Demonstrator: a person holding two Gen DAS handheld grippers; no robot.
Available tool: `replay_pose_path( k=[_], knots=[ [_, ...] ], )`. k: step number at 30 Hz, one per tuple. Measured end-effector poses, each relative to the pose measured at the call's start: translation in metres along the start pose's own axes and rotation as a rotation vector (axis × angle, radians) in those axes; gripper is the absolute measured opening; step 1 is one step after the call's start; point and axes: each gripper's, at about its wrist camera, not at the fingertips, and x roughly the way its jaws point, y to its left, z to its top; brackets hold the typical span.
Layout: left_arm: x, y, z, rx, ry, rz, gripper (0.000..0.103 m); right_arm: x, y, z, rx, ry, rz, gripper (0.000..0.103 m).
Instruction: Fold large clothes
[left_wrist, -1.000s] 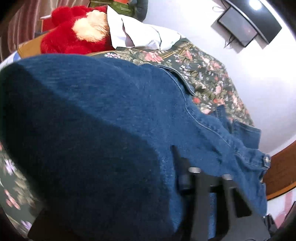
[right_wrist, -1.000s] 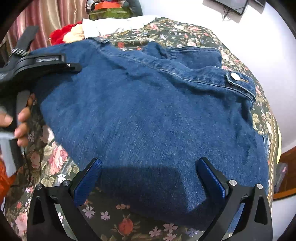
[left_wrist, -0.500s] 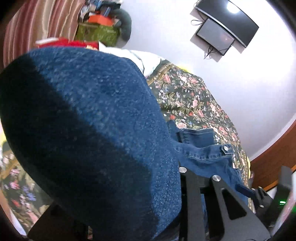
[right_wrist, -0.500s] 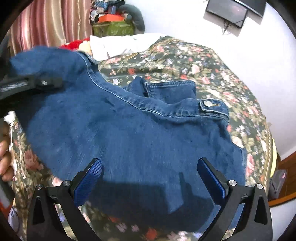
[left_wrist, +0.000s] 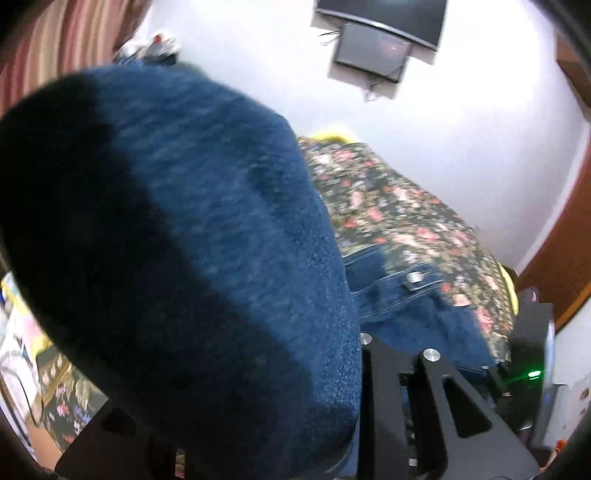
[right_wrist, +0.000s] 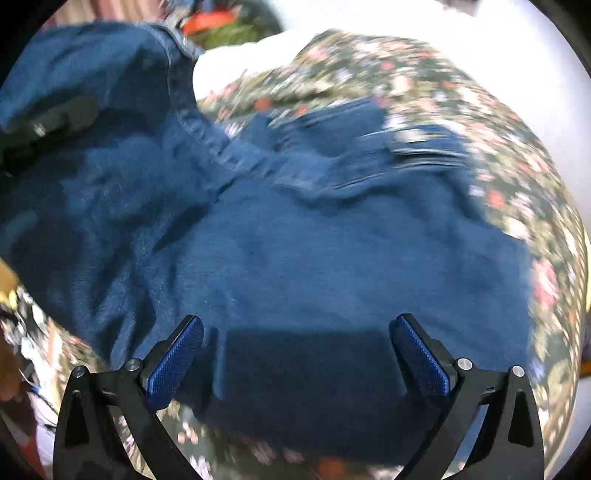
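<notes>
Jaws amid denim jacket (right_wrist: 295, 240), floral bedspread (right_wrist: 498, 155) beyond.

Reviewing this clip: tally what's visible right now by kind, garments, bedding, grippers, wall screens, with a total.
Denim garments: 1, the blue denim garment
Floral bedspreads: 1, the floral bedspread
White pillows: 1, the white pillow
Grippers: 2, the left gripper and the right gripper
Wall screens: 2, the large screen and the small screen
Total: 7

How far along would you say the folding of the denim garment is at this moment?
Mid-fold. The left gripper holds one end of the denim garment raised off the floral bedspread. The right gripper is open above the lower edge, holding nothing. Still left: laying the lifted end down and further folds.
</notes>
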Motion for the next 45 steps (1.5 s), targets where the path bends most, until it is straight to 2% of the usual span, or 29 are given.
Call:
replay_pose_path(
  k=[4,9,12,16,18,21,23,24,26,29,34,36,41,43,45],
  knots=[
    [-0.003,-0.067,0.018,0.103,-0.054,-0.072,0.025,-0.061,-0.044,-0.018,0.045,-0.125,-0.081,0.103],
    [0.003,-0.147,0.018,0.235,-0.084,-0.157,0.025,-0.126,-0.097,-0.049,0.098,-0.225,-0.210,0.103],
    [0.024,-0.193,-0.003,0.336,-0.018,-0.178,0.025,-0.152,-0.125,-0.072,0.160,-0.255,-0.234,0.103],
    [0.061,-0.230,-0.058,0.521,0.132,-0.177,0.026,-0.169,-0.152,-0.102,0.238,-0.250,-0.229,0.103],
    [0.066,-0.236,-0.082,0.587,0.180,-0.181,0.028,-0.175,-0.161,-0.115,0.256,-0.242,-0.238,0.103],
    [0.058,-0.234,-0.107,0.680,0.199,-0.165,0.034,-0.177,-0.168,-0.126,0.266,-0.226,-0.251,0.103],
    [0.055,-0.236,-0.110,0.713,0.234,-0.183,0.045,-0.179,-0.167,-0.132,0.268,-0.222,-0.254,0.103],
    [0.052,-0.236,-0.110,0.712,0.254,-0.205,0.051,-0.181,-0.167,-0.135,0.269,-0.220,-0.256,0.103],
    [0.043,-0.238,-0.115,0.685,0.302,-0.283,0.075,-0.181,-0.167,-0.138,0.270,-0.220,-0.256,0.103],
    [0.018,-0.234,-0.107,0.623,0.348,-0.365,0.079,-0.186,-0.164,-0.137,0.265,-0.228,-0.253,0.103],
    [-0.015,-0.199,-0.080,0.482,0.330,-0.422,0.079,-0.198,-0.151,-0.119,0.246,-0.278,-0.212,0.103],
    [-0.024,-0.180,-0.068,0.445,0.289,-0.400,0.080,-0.199,-0.142,-0.106,0.238,-0.300,-0.173,0.103],
    [-0.023,-0.138,-0.050,0.424,0.209,-0.231,0.080,-0.181,-0.121,-0.076,0.206,-0.305,-0.100,0.103],
    [-0.014,-0.123,-0.050,0.400,0.218,-0.212,0.080,-0.163,-0.115,-0.063,0.206,-0.279,-0.076,0.103],
    [-0.001,-0.111,-0.053,0.374,0.247,-0.168,0.080,-0.142,-0.113,-0.054,0.207,-0.236,-0.090,0.103]
  ],
)
